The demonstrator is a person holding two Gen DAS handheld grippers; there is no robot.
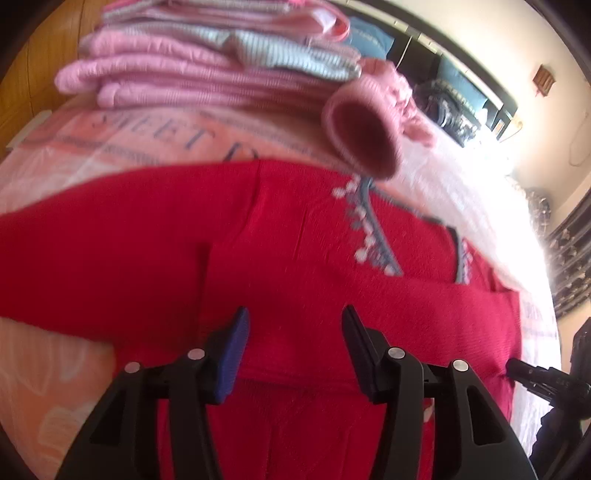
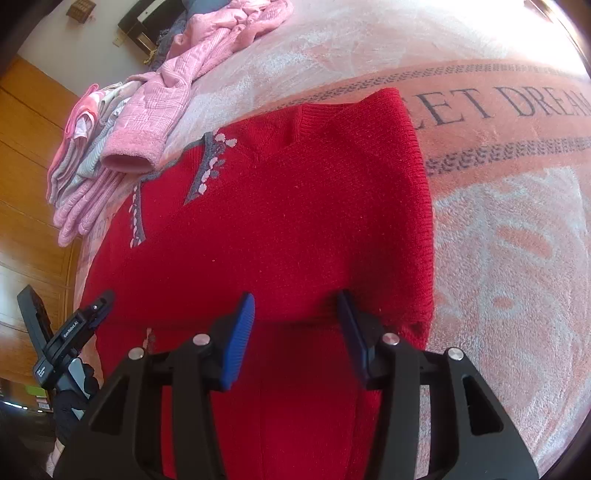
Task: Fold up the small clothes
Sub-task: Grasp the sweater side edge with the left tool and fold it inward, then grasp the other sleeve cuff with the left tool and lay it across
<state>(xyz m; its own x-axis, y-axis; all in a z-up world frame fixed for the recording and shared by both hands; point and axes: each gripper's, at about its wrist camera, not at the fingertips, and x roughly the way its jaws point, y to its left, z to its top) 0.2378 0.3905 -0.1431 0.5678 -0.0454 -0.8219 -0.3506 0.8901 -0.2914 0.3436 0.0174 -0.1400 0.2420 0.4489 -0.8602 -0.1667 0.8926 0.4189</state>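
A red knitted sweater (image 2: 295,221) with grey and white flower stitching lies flat on a pink blanket, its sleeves folded inward. The same sweater (image 1: 258,251) fills the left wrist view. My left gripper (image 1: 295,325) hovers open just above the sweater's lower part, nothing between its blue pads. My right gripper (image 2: 295,310) is open too, over the sweater's near edge, holding nothing. The left gripper (image 2: 86,314) also shows at the sweater's left edge in the right wrist view, and the right gripper's tip (image 1: 532,373) shows at the sweater's right edge in the left wrist view.
A stack of folded pink and striped clothes (image 1: 207,62) sits beyond the sweater, with a loose pink garment's cuff (image 1: 360,136) beside it. The blanket (image 2: 517,258) reads "SWEET DREAMS". A wooden wall (image 2: 29,166) stands at the left. Unfolded clothes (image 2: 229,33) lie further back.
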